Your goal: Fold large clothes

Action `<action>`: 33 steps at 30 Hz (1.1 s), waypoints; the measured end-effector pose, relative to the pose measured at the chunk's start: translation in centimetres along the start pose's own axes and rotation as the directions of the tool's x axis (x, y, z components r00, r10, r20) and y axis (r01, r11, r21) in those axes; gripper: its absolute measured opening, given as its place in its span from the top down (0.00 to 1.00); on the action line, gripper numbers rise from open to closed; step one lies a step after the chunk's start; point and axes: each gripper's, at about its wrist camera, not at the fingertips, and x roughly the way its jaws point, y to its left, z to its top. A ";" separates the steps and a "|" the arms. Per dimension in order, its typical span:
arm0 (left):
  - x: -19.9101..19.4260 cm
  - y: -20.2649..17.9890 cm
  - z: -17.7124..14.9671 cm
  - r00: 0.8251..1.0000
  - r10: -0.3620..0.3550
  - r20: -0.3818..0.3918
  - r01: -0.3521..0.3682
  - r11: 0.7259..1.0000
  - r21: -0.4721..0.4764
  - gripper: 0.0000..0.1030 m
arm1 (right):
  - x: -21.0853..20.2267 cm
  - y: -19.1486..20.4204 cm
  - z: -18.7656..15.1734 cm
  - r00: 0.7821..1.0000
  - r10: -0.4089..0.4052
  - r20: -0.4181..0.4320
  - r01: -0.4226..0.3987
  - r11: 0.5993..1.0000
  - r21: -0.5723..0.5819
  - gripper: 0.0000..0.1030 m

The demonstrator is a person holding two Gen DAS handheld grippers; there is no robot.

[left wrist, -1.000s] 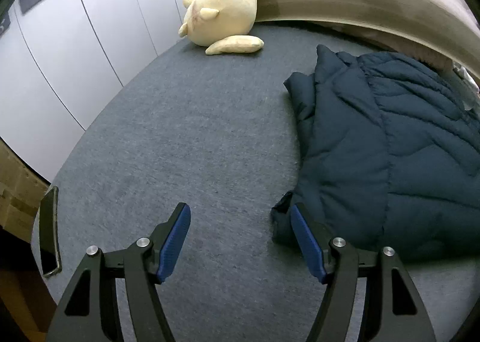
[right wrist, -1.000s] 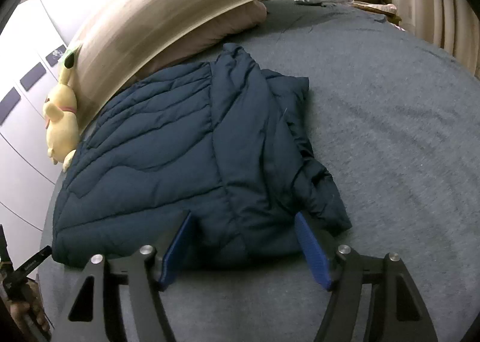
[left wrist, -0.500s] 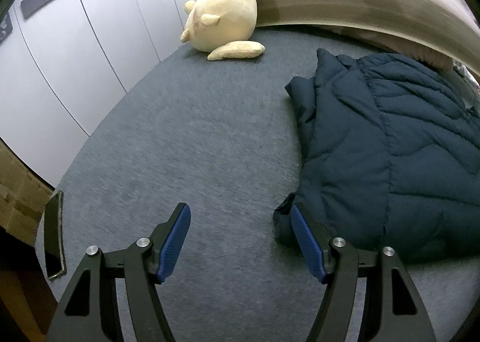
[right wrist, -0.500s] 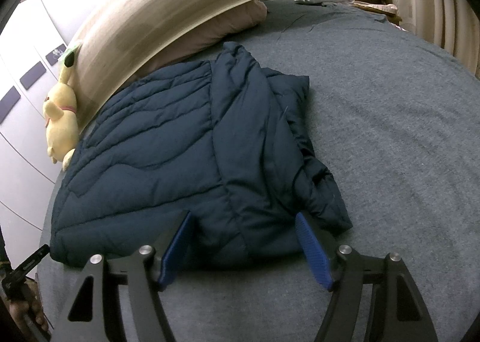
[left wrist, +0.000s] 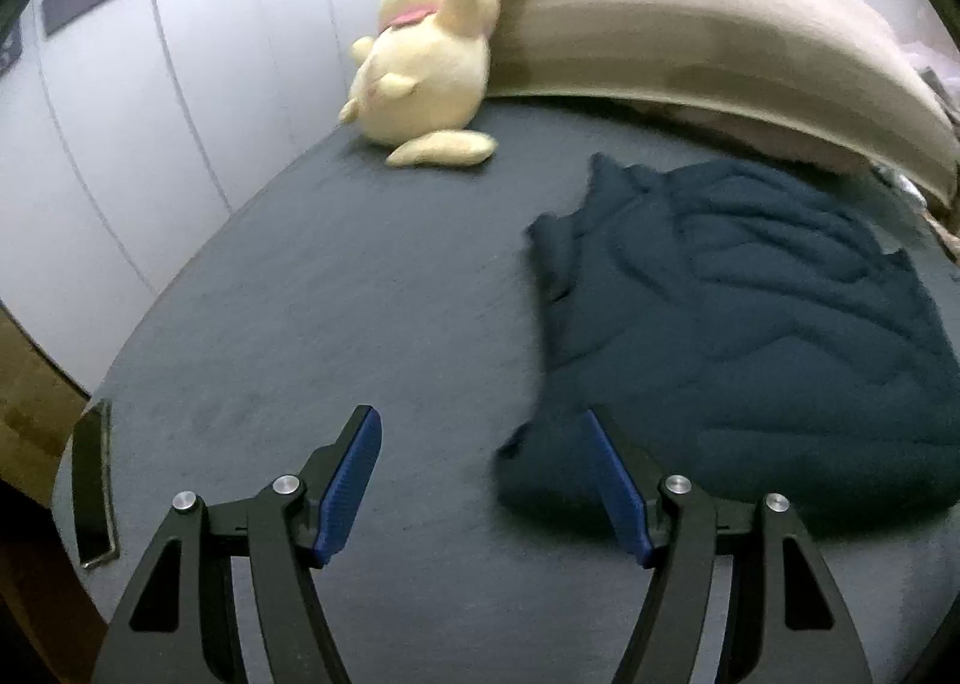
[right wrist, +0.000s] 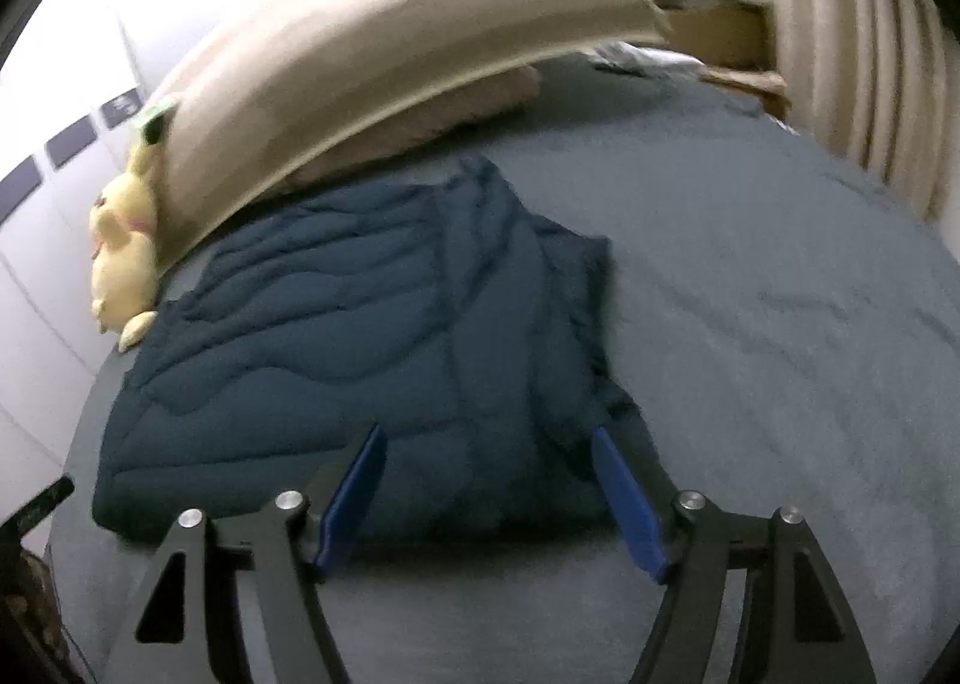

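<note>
The dark blue quilted jacket is lying folded on the grey bed, near the headboard. Both claws are standing released, grasping nothing: the left claw hovering beside the jacket's near corner, the right claw over its near edge. The fold appears largely complete. Any next move calls for gripping that near edge and doubling it over.

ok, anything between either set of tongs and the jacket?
Nothing visible. The jacket lies flat on the bed, its near edge right in front of the open right tongs. The open left tongs face its left corner. The plush sits far back by the headboard.
</note>
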 end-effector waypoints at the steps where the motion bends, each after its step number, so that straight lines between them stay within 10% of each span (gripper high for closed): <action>1: -0.2 -0.7 0.3 1.000 -0.019 0.007 0.018 1.000 0.014 0.32 | 0.1 0.7 0.2 1.000 0.002 0.001 -0.002 1.000 -0.024 0.25; 25: 5.3 -5.9 -0.2 0.990 -0.090 -0.112 0.103 0.988 0.118 0.20 | 6.7 2.3 -0.2 0.986 0.003 -0.167 -0.013 0.998 -0.059 0.18; 29: 4.0 -1.4 2.2 0.969 -0.242 -0.048 0.244 0.969 0.036 0.19 | 2.9 -0.5 3.0 0.980 0.177 -0.095 -0.174 0.984 0.044 0.16; 33: 6.7 3.1 5.0 0.894 -0.442 -0.076 0.432 0.894 -0.123 0.12 | 2.1 -6.4 6.9 0.974 0.225 -0.027 -0.216 0.959 0.184 0.00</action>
